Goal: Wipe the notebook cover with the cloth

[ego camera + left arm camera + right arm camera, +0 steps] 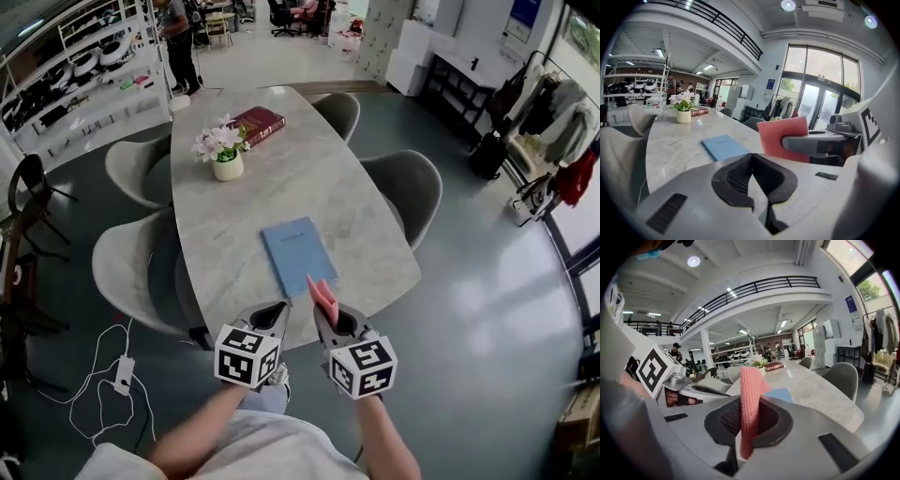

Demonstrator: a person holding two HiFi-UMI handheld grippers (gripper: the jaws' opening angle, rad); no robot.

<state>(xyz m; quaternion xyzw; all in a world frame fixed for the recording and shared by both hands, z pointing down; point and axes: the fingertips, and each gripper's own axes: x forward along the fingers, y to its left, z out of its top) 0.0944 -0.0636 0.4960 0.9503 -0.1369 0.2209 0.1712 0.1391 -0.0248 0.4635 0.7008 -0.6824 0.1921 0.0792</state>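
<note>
Right hand-held gripper [330, 317] clenched on pink cloth [321, 292], free end sticking up past the jaws, likely as wiping face, left hand-held gripper [270, 317] closed empty alongside, blue notebook [298, 253] flat mid-frame on desk [309, 169], just ahead

Head view: looked steeply down from my head onto the desk [319, 178].
Left gripper view: rode just behind my left fingers [733, 180], facing along the desk.
Right gripper view: likewise behind my right fingers [776, 420], the cloth [751, 404] close in its middle.
Shared: all three held the notebook [298, 251] and flower pot [227, 166].
</note>
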